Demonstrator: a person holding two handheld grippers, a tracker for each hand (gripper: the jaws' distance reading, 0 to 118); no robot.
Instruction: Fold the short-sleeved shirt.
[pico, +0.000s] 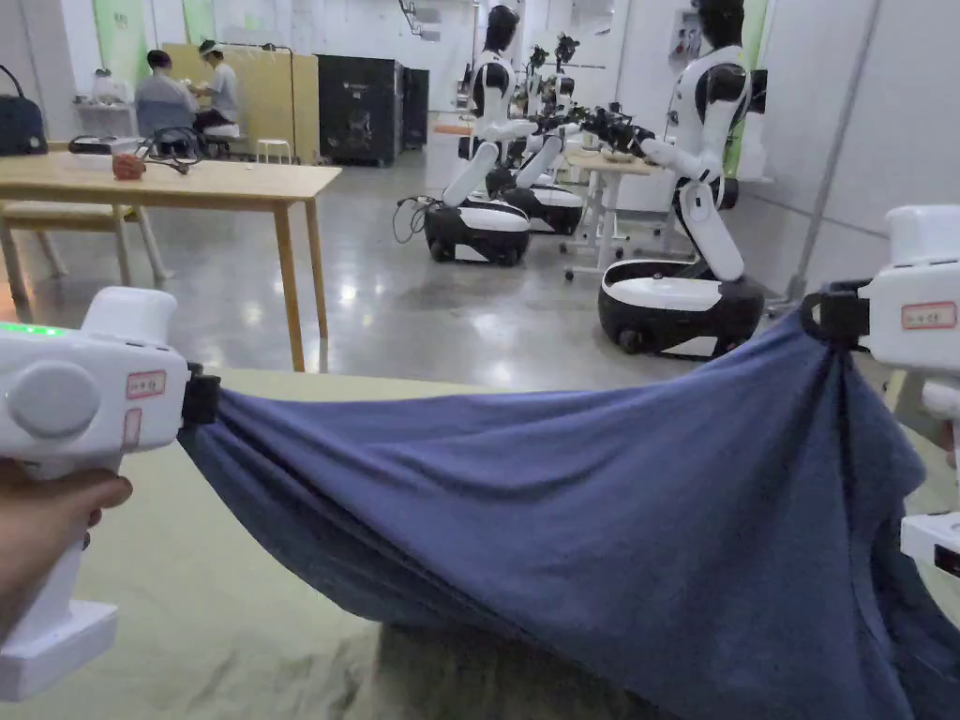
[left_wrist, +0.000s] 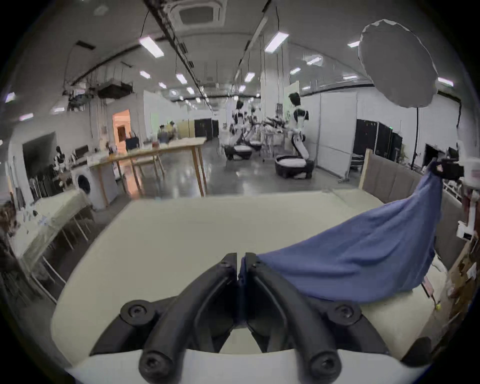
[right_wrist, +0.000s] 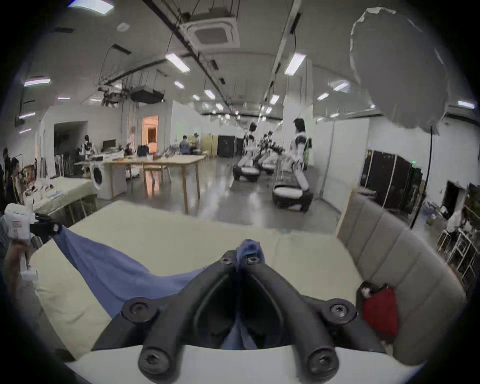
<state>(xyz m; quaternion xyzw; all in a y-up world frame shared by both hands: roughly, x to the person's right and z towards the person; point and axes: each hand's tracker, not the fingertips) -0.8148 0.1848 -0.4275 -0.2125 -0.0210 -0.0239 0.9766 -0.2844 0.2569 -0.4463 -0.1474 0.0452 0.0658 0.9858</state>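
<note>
The left gripper (pico: 199, 398) is clenching one edge of the blue shirt (pico: 581, 525); in the left gripper view its two black jaws are pressed almost together at the tips, with a thin fold of blue cloth pinched in the narrow slit between them (left_wrist: 241, 262). The right gripper (pico: 830, 317) is grasping the opposite end of the shirt, and in the right gripper view its jaws are closed tight with a small bunched tuft of fabric sticking out above the tips (right_wrist: 242, 256). The shirt is hanging between the two grippers like a sling, lifted over the pale green table (pico: 216, 600), with its right end held higher than its left and its lower folds sagging down toward the table surface; whether the lowest part is touching the table cannot be told. A hand (pico: 42, 525) is gripping the white handle of the left gripper at the left edge of the head view. In the right gripper view a red item (right_wrist: 380, 310) is lying at the table's right side against a grey padded panel (right_wrist: 405, 262). Beyond the table, white and black humanoid robots (pico: 698, 187) are standing on a shiny grey floor, and a wooden table (pico: 187, 183) is standing to the left.
</note>
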